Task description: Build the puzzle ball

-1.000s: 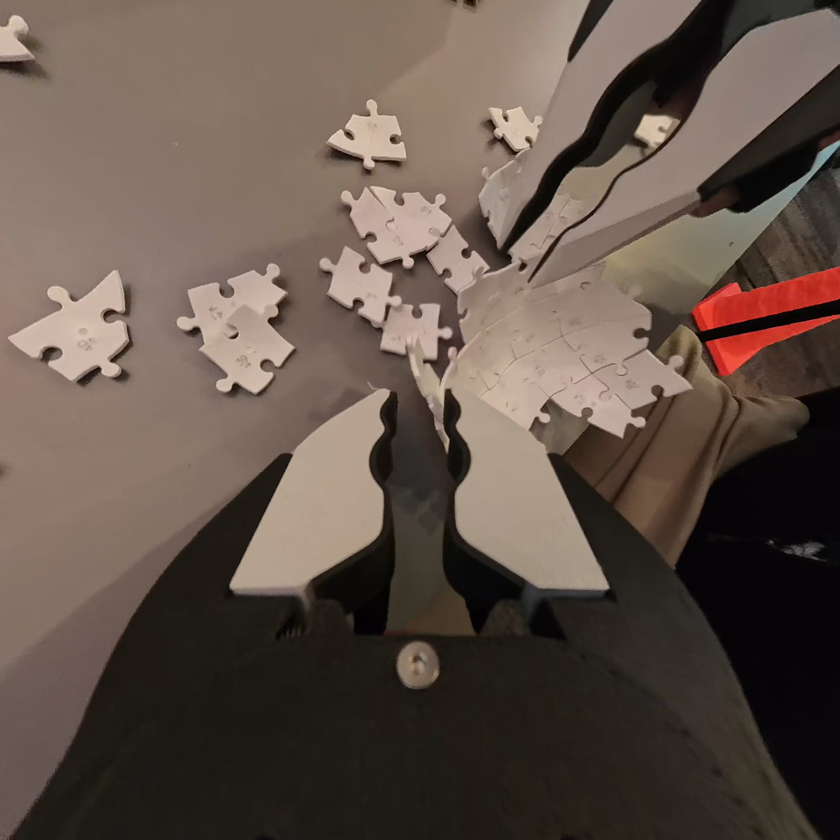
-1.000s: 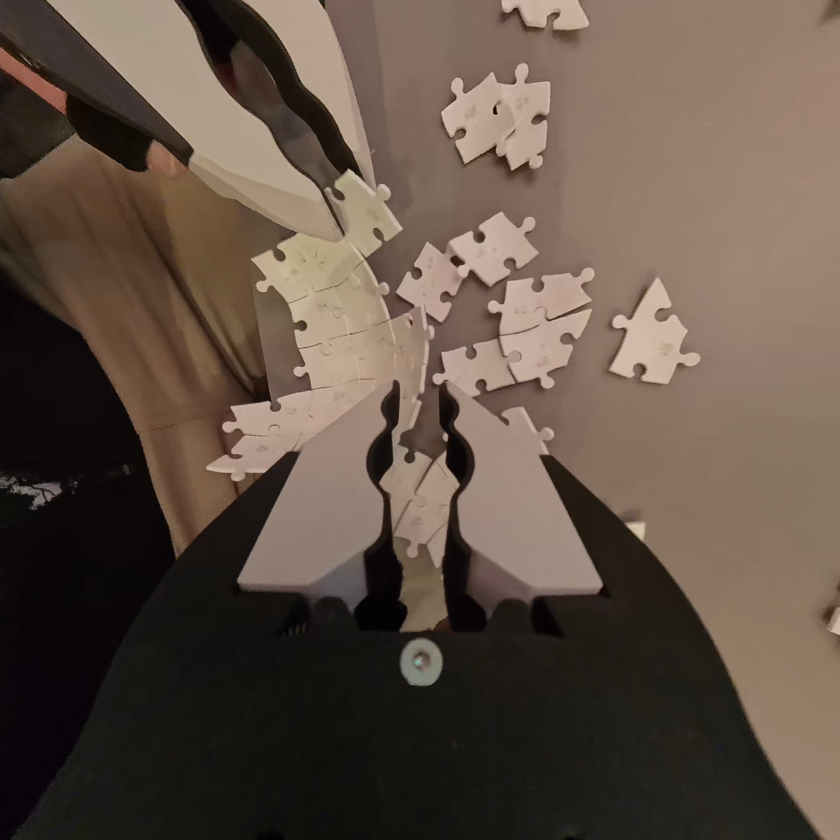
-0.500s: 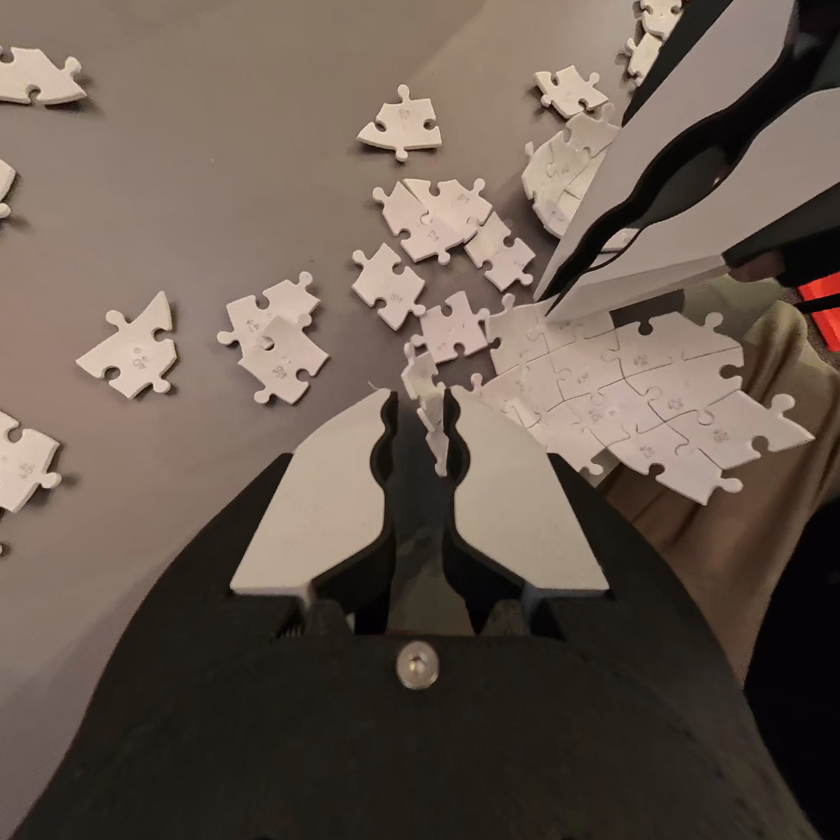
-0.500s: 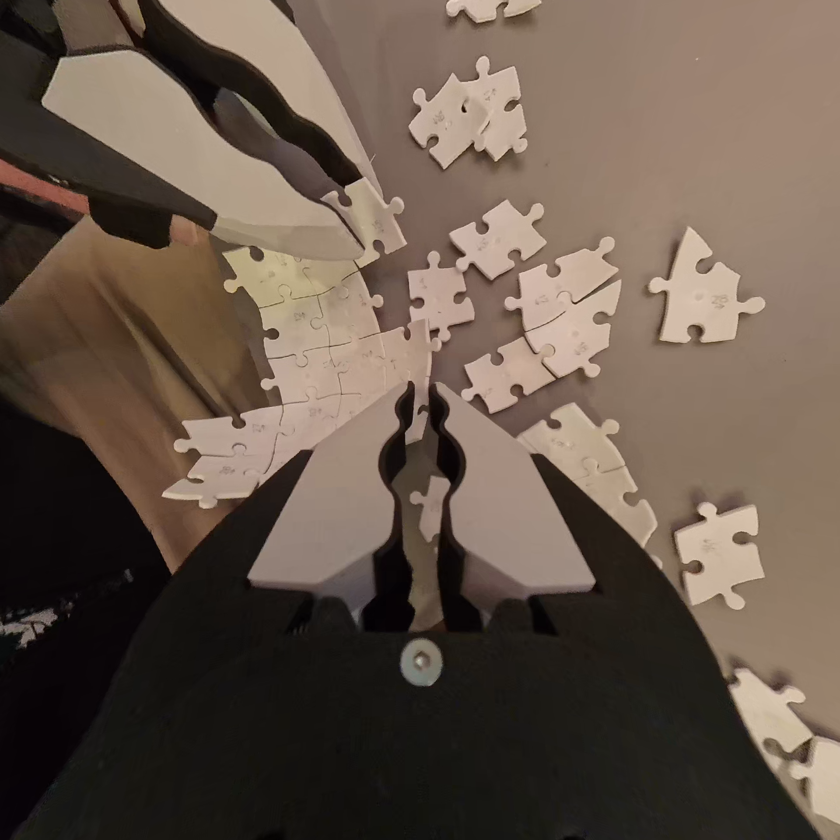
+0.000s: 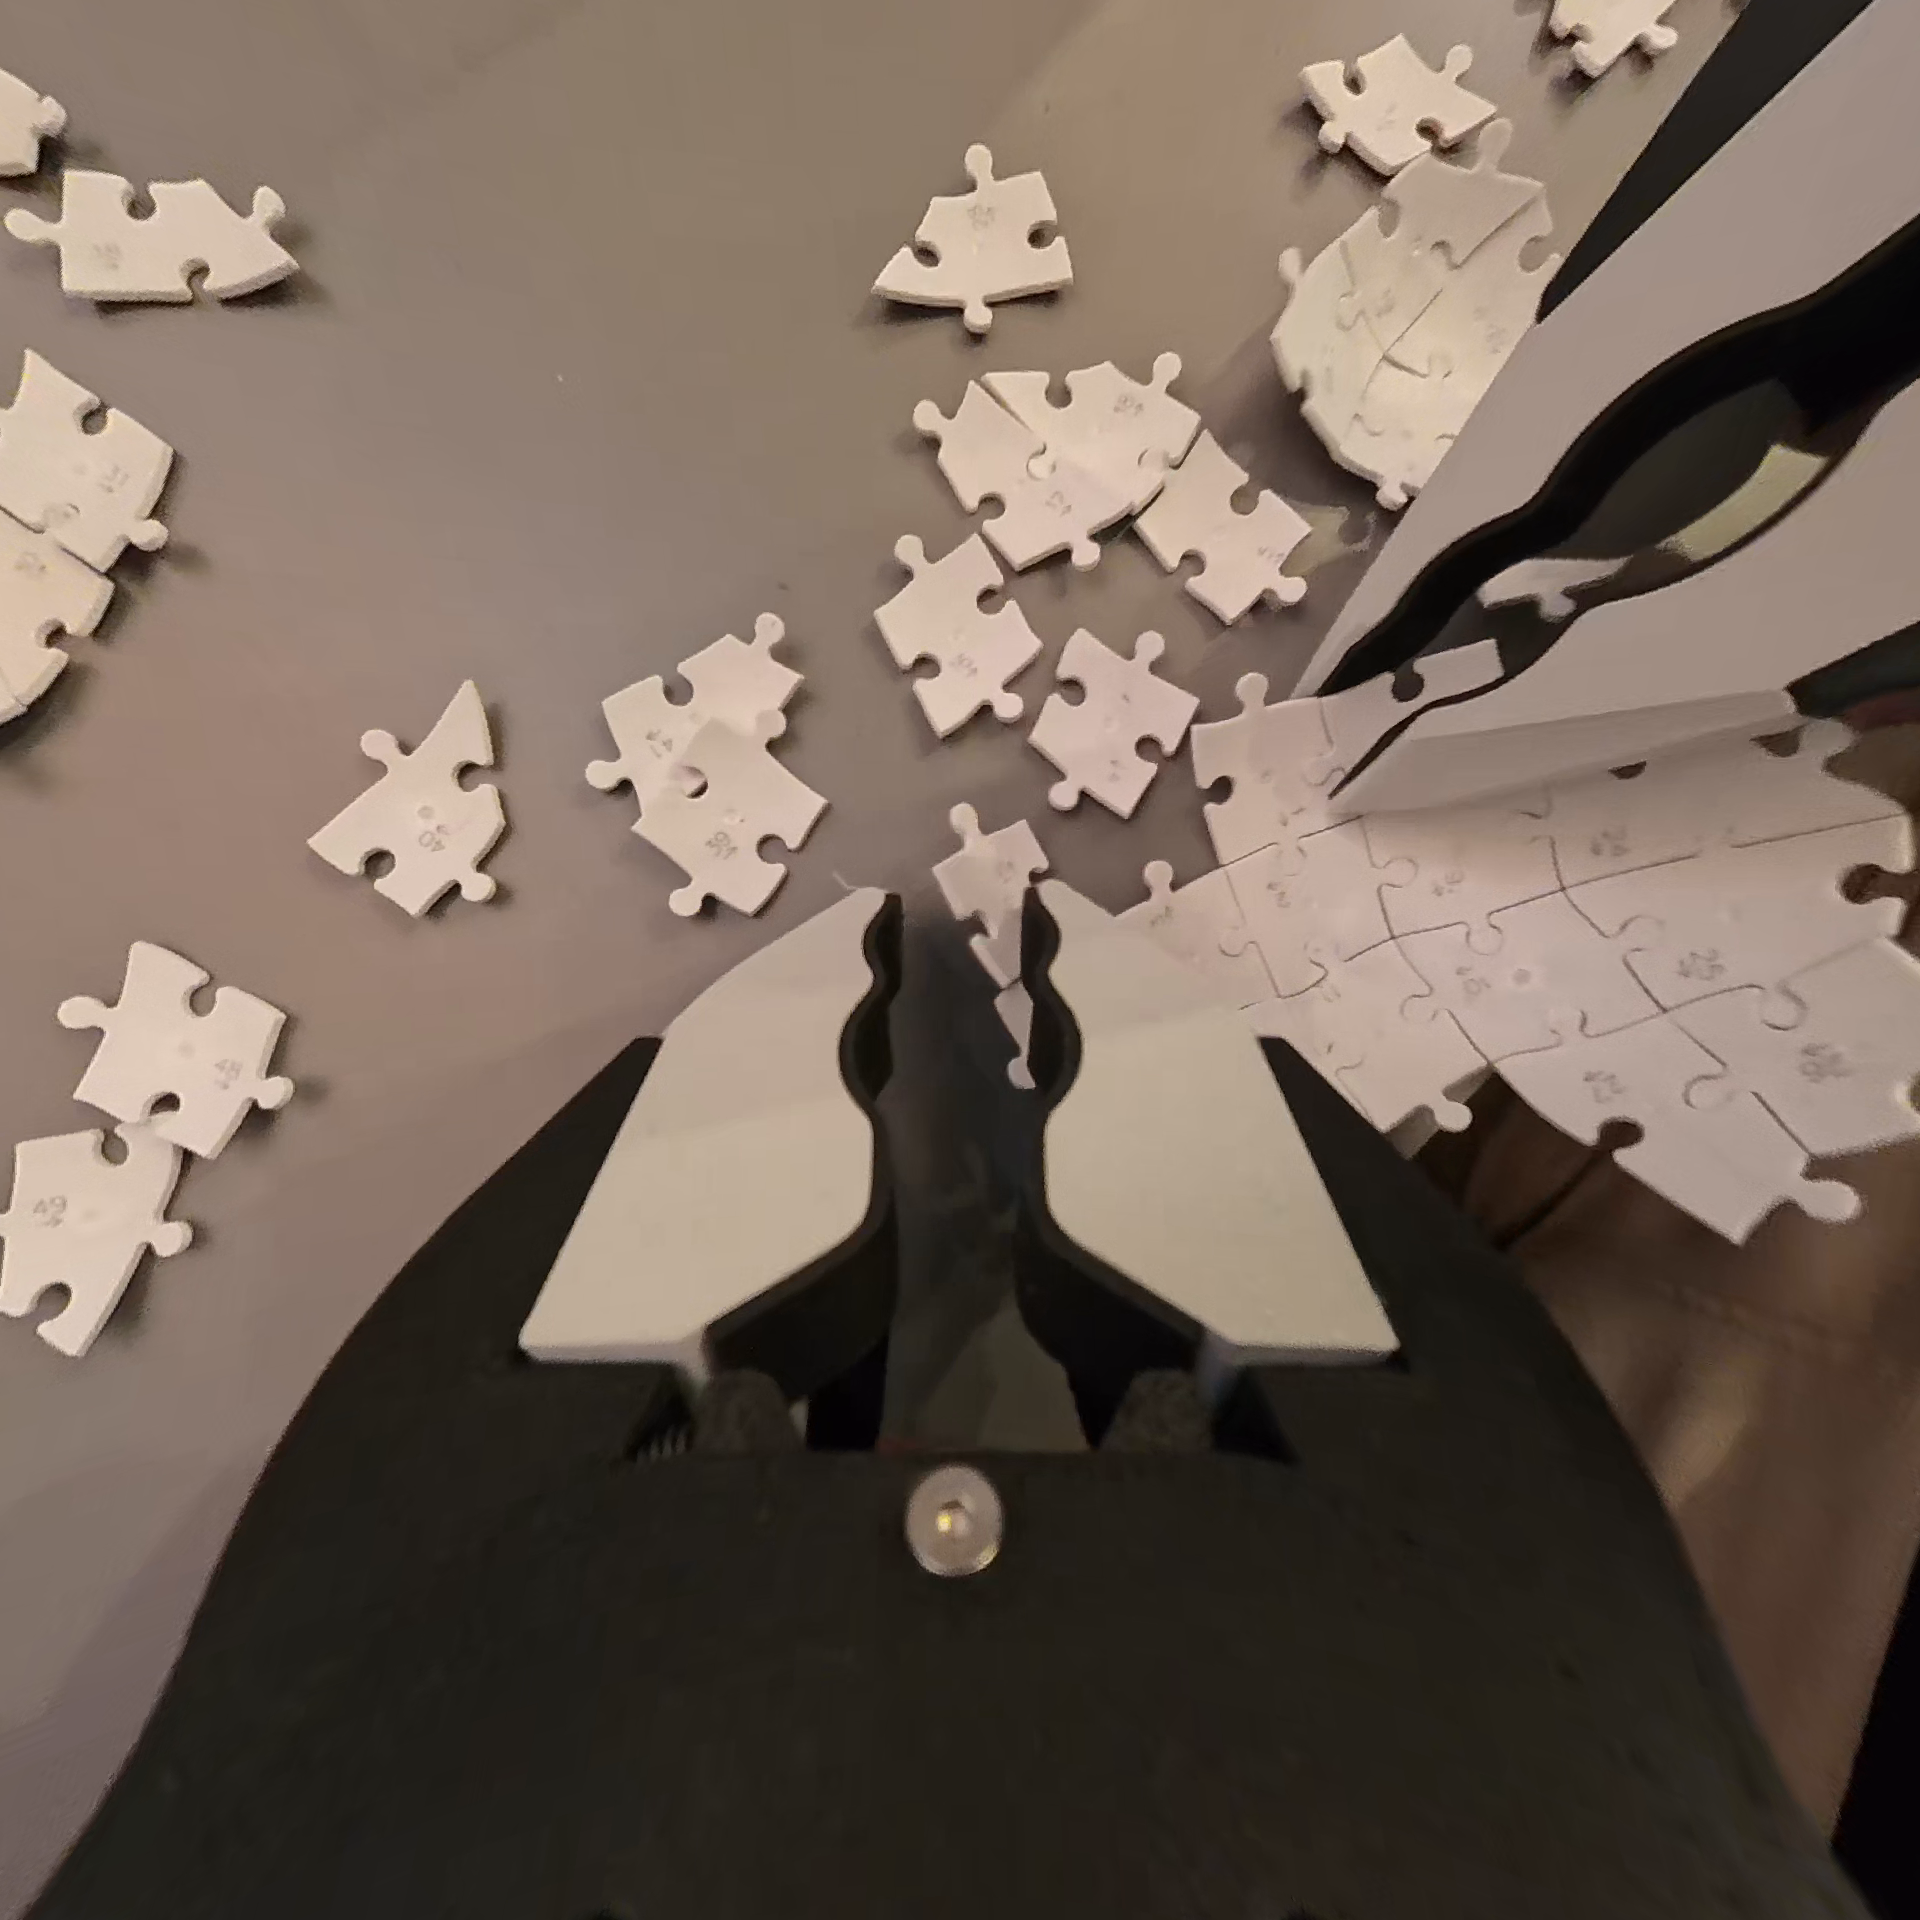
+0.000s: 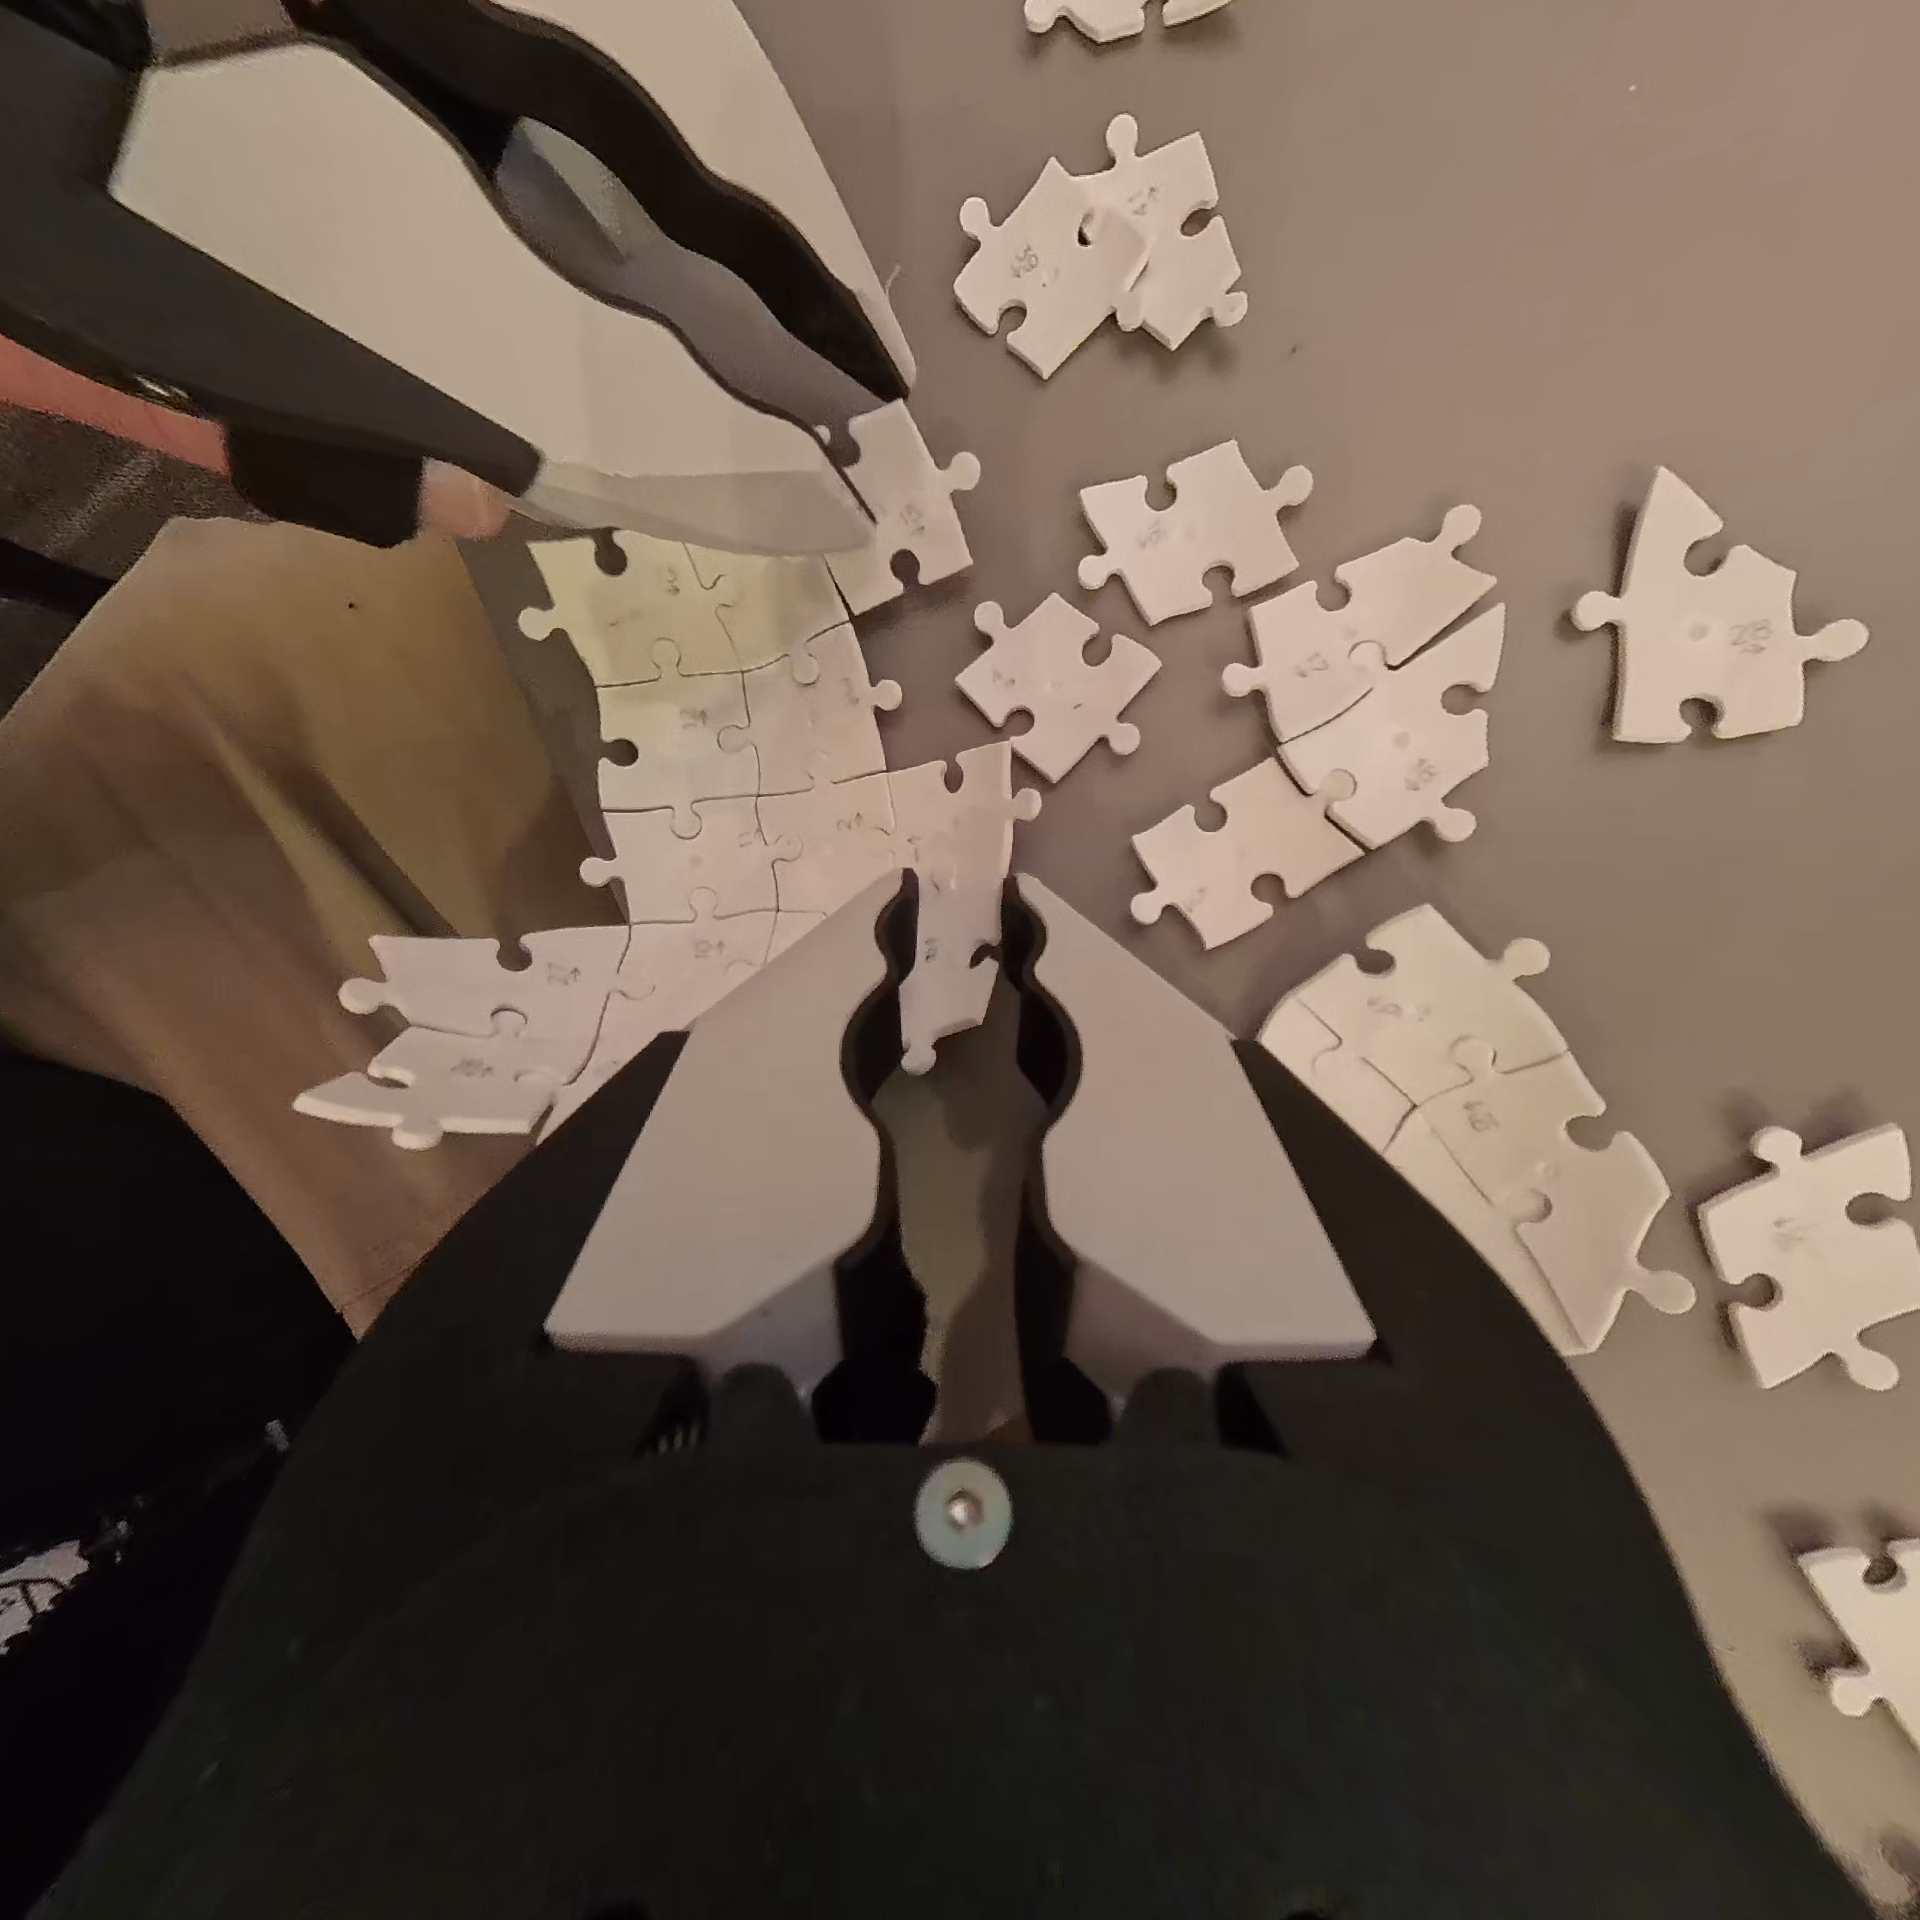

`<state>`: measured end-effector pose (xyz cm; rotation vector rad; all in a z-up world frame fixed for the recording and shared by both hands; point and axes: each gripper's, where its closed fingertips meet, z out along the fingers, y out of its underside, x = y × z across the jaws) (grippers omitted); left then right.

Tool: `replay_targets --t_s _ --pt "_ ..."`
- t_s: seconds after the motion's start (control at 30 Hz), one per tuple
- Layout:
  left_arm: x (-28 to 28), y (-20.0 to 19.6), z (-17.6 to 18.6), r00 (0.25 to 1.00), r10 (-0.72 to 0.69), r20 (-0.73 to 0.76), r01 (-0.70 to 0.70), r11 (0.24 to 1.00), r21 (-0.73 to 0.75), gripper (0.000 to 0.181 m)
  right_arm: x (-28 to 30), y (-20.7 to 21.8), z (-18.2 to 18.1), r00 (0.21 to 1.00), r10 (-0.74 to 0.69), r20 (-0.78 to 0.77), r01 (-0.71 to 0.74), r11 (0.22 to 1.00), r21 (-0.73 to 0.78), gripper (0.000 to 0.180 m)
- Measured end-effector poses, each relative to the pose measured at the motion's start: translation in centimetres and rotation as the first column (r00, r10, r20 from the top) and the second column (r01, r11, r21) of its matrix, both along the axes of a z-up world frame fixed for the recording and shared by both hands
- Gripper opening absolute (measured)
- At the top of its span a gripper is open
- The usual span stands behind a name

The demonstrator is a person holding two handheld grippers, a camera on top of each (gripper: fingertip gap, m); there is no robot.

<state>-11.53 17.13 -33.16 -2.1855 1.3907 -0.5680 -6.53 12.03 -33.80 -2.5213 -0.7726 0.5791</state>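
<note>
A curved white assembled puzzle section hangs over the table's near edge and also shows in the right wrist view. My right gripper is shut on an edge piece of this section; it shows at the upper right of the left wrist view. My left gripper is shut on a single white puzzle piece, seen edge-on. In the right wrist view the left gripper holds that piece against the section's far end. I cannot tell whether it is locked in.
Several loose white pieces lie scattered on the grey table. A small joined cap of pieces lies near the right gripper. A person's beige trouser leg is below the table edge. My hands' fingertips stand some 8 cm from each other.
Both grippers and the section have shifted over the table, so more loose pieces show. The section's edge piece now sits deeper between the right gripper's fingers. The left gripper still holds its piece.
</note>
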Motion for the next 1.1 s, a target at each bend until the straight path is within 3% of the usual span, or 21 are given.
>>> replay_targets --t_s 0.3,0.7,1.1 --pt "-1.2 -1.0 1.9 0.993 0.005 0.118 0.007 0.994 -0.108 0.028 0.2 0.1 0.0 1.0 -0.012 0.009 0.012 1.0 0.019 0.013" --pt "-0.7 -1.6 0.2 0.999 0.002 0.054 0.005 0.991 -0.132 0.024 0.2 0.2 0.2 0.999 -0.015 0.029 0.013 0.999 0.04 0.013" --pt "-1.2 -0.5 -0.5 0.996 0.073 0.056 -0.06 0.977 -0.207 0.033 -0.1 0.2 0.6 1.0 -0.027 0.009 0.027 0.999 0.045 0.015"
